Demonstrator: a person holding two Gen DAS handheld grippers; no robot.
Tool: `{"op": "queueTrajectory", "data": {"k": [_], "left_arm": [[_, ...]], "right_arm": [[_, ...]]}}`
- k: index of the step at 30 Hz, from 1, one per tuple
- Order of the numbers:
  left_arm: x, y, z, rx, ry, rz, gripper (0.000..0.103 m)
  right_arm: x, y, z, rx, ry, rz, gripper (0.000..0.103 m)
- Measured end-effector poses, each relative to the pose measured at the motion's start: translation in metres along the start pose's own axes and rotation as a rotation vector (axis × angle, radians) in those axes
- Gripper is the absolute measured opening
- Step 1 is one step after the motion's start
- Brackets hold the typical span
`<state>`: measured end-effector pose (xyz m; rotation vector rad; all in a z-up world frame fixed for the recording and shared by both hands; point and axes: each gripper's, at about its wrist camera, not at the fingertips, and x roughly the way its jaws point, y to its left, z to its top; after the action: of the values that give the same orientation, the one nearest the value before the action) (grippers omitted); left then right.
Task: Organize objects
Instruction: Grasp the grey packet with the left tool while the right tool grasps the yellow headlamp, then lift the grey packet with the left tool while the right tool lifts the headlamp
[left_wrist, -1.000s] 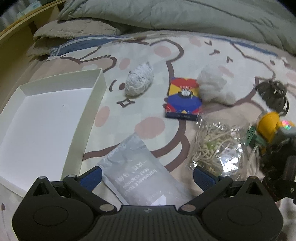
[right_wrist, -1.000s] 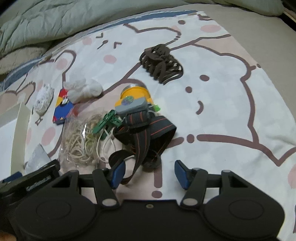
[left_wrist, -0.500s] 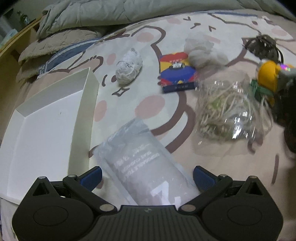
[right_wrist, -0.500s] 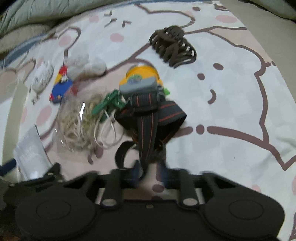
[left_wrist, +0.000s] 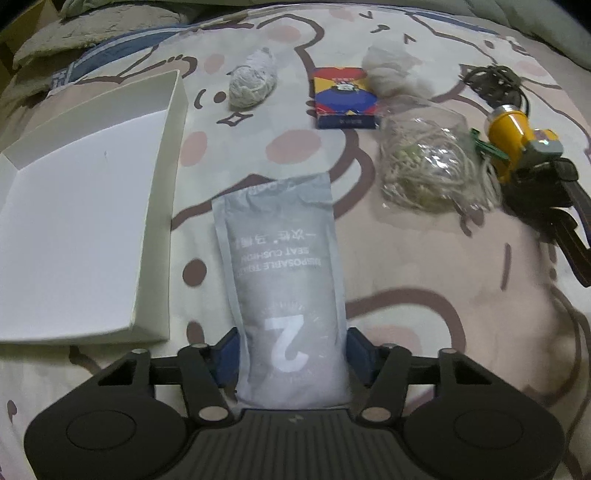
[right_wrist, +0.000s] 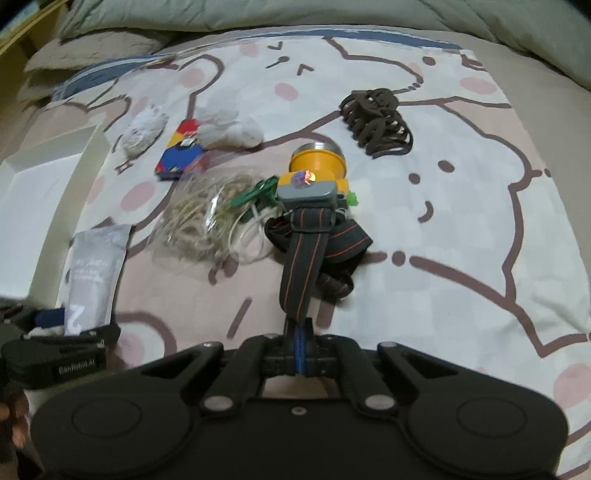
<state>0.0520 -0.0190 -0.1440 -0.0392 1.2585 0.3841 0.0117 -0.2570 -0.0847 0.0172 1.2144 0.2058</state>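
Pouch (left_wrist: 284, 280) first: the grey packet lies on the bedsheet (left_wrist: 424, 295) just right of the white box (left_wrist: 159, 206), its near end between the fingers of the left gripper (left_wrist: 291, 358), which have closed against its two long edges and appear to grip it. The right gripper (right_wrist: 300, 334) has its fingers pinched tight on the strap (right_wrist: 301, 258) of the yellow headlamp (right_wrist: 317, 173), whose lamp body rests on the sheet mid-bed with the strap stretched back toward the gripper. Judging by this, both hands are at the lift stage, with the box as the likely destination. To do it well, raise the pouch enough that its limp far end clears the box wall before swinging left, then lower it flat along the box floor; a soft packet held only at one end will droop and may snag the rim. The headlamp will dangle from its strap, so lift slowly and watch that the green clip (right_wrist: 258, 192) and the white cord beside it, touching the bag of rubber bands (right_wrist: 207, 221), do not get dragged along. Farther toward the head of the bed lie the card pack (left_wrist: 345, 98), the mesh ball (left_wrist: 253, 83), the white wad (left_wrist: 388, 72) and, nearer the right edge, the hair claw (right_wrist: 375, 120), all apart from both grips.
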Motion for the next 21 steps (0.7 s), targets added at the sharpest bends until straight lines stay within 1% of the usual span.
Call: {"op": "queueTrajectory", "data": {"k": [1, 9, 10, 12, 13, 15, 16, 18, 19, 20, 21], "left_arm": [[-0.002, 0.000, -0.003, -0.009, 0.000, 0.000, 0.059], [-0.032, 0.005, -0.032, 0.009, -0.009, -0.074, 0.059], [-0.034, 0.004, -0.035, -0.086, 0.010, -0.037, 0.059], [-0.038, 0.002, -0.043, -0.073, 0.016, -0.053, 0.059], [-0.040, 0.001, -0.047, -0.085, 0.022, -0.052, 0.059], [-0.039, -0.001, -0.055, -0.068, 0.035, -0.059, 0.059], [-0.039, -0.002, -0.058, -0.087, 0.040, -0.049, 0.059], [-0.037, -0.003, -0.061, -0.078, 0.039, -0.053, 0.060], [-0.036, -0.004, -0.061, -0.075, 0.039, -0.053, 0.062], [-0.035, -0.003, -0.061, -0.071, 0.038, -0.057, 0.064], [-0.035, -0.003, -0.060, -0.068, 0.036, -0.061, 0.068]], "right_arm": [[-0.002, -0.002, -0.004, -0.007, 0.002, 0.016, 0.001], [-0.024, -0.008, -0.043, -0.058, 0.019, 0.118, 0.001], [-0.026, -0.008, -0.048, -0.069, 0.026, 0.133, 0.001], [-0.031, -0.005, -0.060, -0.096, 0.043, 0.162, 0.001], [-0.033, -0.002, -0.066, -0.115, 0.053, 0.174, 0.001], [-0.036, 0.004, -0.076, -0.158, 0.074, 0.200, 0.001], [-0.037, 0.008, -0.081, -0.178, 0.089, 0.224, 0.001], [-0.038, 0.014, -0.087, -0.201, 0.095, 0.243, 0.001], [-0.039, 0.016, -0.087, -0.210, 0.090, 0.242, 0.002], [-0.040, 0.016, -0.085, -0.217, 0.084, 0.240, 0.008], [-0.041, 0.016, -0.082, -0.215, 0.076, 0.242, 0.011]]}}
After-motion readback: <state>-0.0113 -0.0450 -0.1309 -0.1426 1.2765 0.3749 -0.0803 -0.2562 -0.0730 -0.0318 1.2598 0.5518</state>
